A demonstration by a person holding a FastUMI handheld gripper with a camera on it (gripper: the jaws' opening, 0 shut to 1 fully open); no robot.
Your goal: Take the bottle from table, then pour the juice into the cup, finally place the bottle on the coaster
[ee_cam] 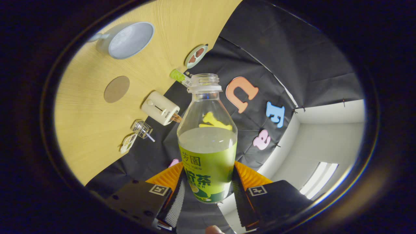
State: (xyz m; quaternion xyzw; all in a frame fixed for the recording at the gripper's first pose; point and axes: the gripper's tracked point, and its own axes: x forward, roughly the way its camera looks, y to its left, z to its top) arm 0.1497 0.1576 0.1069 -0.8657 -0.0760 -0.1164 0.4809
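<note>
1. I am gripping the bottle (207,139) with my gripper (208,188), both fingers pressing on its labelled lower part.
2. The bottle is standing uncapped between the fingers, roughly half full of pale juice.
3. The whole view is tilting, so the wooden table (84,130) is slanting away beyond the bottle.
4. The cup (130,39) is sitting far off on the table, with the round coaster (116,89) lying nearer, well apart from it.
5. A small white device (160,108) is lying near the table's edge.
</note>
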